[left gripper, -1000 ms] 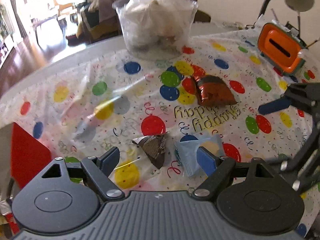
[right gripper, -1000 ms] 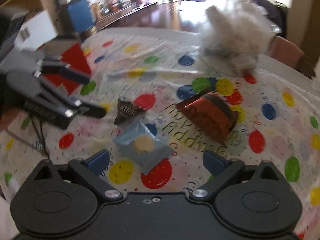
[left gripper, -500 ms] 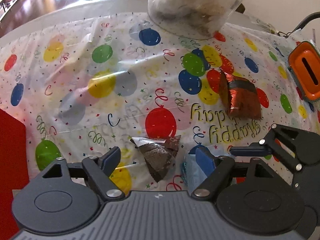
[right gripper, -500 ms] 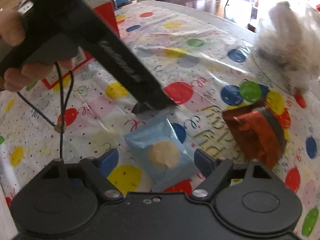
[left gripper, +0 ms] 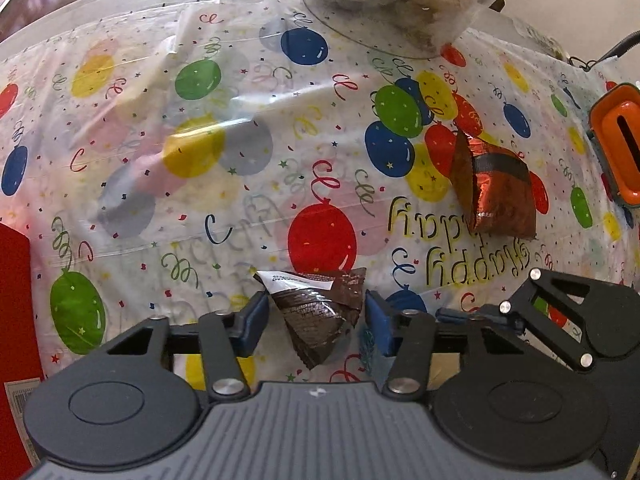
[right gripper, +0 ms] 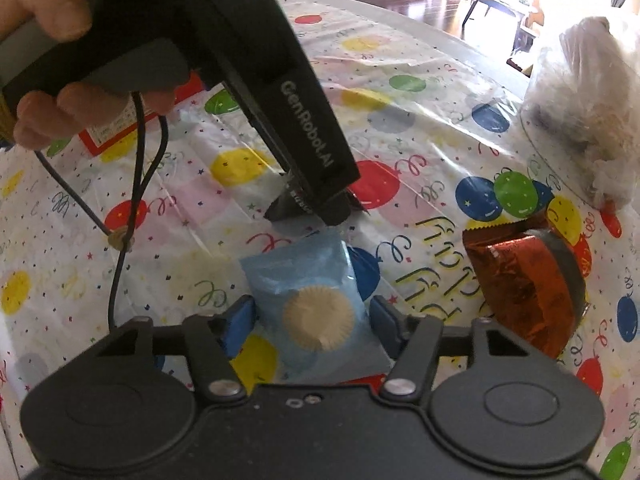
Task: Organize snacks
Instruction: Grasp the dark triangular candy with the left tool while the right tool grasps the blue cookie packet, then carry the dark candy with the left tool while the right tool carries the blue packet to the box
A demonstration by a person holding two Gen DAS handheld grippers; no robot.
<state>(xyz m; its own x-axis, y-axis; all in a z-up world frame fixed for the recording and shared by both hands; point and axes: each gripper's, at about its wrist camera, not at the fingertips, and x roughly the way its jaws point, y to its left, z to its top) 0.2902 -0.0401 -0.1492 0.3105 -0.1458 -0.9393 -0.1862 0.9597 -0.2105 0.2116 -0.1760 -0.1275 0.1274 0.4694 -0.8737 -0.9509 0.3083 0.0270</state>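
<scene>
Left tongs [left gripper: 316,314] point steeply down at the table [left gripper: 120,8], jaws closing with the dark brown snack packet [left gripper: 320,312] between the blue pads; left pad looks at the packet's edge, right pad a sliver off it, so no firm clamp visible yet. The packet lies flat on the balloon-print tablecloth [left gripper: 240,160], its white label strip away from the tongs. A red box [left gripper: 14,300] sits at the far left of these tongs. Ahead and to the right lies the orange foil snack [left gripper: 494,196], well apart from the pads; farther ahead a clear plastic container [left gripper: 400,4] holds bagged items. An orange-and-grey device [left gripper: 616,148] is off to the far right. Right tongs [right gripper: 312,322] sit just beside the left pair, jaws also closing, with the light blue cookie packet [right gripper: 308,300] between the pads; small gaps show on both sides, so it isn't gripped. In the right wrist view, a hand [right gripper: 52,60] holds the left tool's black body, ahead-left of the right tongs, with its tip on the brown packet just beyond the blue one. The orange foil snack lies to the right of the right tongs, apart from them; the clear container is farther ahead-right.
</scene>
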